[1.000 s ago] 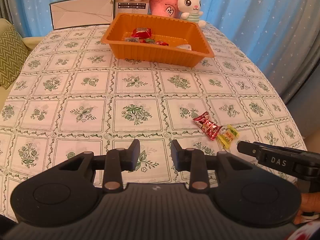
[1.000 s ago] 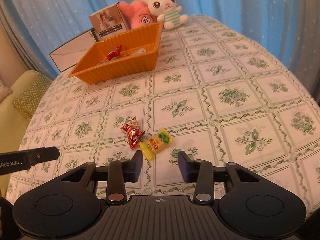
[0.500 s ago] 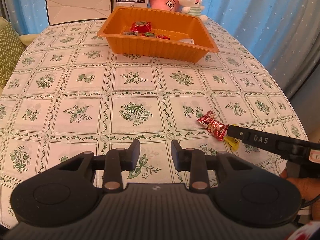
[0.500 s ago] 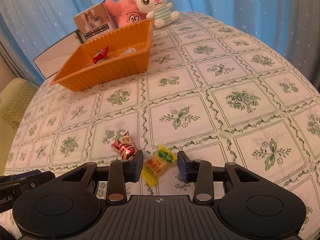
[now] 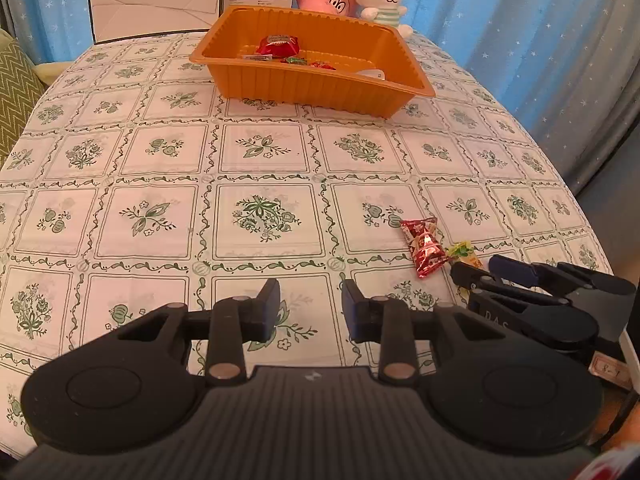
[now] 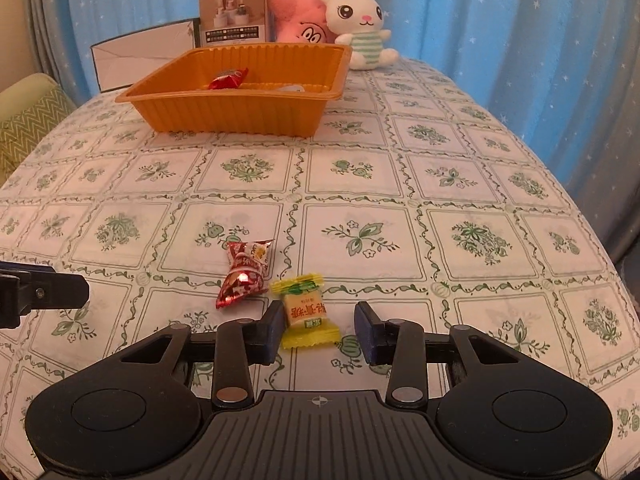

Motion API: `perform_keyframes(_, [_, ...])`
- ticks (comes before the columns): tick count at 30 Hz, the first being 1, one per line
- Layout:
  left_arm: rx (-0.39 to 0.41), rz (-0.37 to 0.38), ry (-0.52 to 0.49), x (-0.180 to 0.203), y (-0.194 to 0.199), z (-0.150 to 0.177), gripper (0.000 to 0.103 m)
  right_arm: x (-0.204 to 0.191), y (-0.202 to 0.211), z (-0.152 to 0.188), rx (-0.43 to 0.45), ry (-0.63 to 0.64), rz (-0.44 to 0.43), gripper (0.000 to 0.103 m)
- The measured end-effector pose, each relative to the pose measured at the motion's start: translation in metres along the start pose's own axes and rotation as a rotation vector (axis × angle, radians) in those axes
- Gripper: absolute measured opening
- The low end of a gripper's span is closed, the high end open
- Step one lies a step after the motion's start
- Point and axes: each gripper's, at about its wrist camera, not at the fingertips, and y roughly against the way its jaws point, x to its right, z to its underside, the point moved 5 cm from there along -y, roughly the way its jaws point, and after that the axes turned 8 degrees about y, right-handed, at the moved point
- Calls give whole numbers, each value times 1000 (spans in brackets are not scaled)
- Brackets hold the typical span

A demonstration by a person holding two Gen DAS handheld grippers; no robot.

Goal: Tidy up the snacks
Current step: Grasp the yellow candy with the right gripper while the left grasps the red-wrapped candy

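The step in hand is judged to be the pick-up of the yellow-wrapped candy (image 6: 306,314), which lies flat on the floral tablecloth (image 6: 400,184) between the parted jaws of the right gripper (image 6: 318,326). The left finger is seen just beside the wrapper, perhaps touching its edge; the right finger stands apart from it, so nothing is clenched yet. A red foil candy (image 6: 244,274) lies just beside the yellow one, at about ten o'clock from it. The orange snack tray (image 6: 240,110), in which a few wrapped snacks are already held, is well apart at twelve o'clock, in front of a white bunny plush (image 6: 362,26).

The left gripper (image 5: 310,308) hovers over bare cloth with its jaws parted and nothing between them.

For the next move, the jaws would need to be centred on the wrapper and closed without the red candy being caught, before a lift and a carry toward the tray.
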Motion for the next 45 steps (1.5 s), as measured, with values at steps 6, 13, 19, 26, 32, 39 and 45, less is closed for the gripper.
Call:
perform_keyframes(6, [-11,12,4,4,-3,4,30,-3,-1,-2,20,77,-41,21])
perform_keyframes(13, [-12,83,-33,28,-11,3,30,16,10,2,34,14,-21,21])
perform_keyframes(19, [-2,138,-54,61,-24,-5,30,49,18,4,32,-79,2,21])
perform_keyframes(26, [7,154,-69,84,-44,-12,30,67,24,7,39,-123,15,21])
perform_keyframes(32, [2,121,-77,88,-63,-16,29,70,25,9,42,-141,15,21])
perform_keyframes(39, [-16,81,-149,91,-72,-7,28,71,24,9,40,-148,11,21])
perform_keyframes(45, [-19,79,-178,88,-65,-4,18,68,24,8,41,-142,2,21])
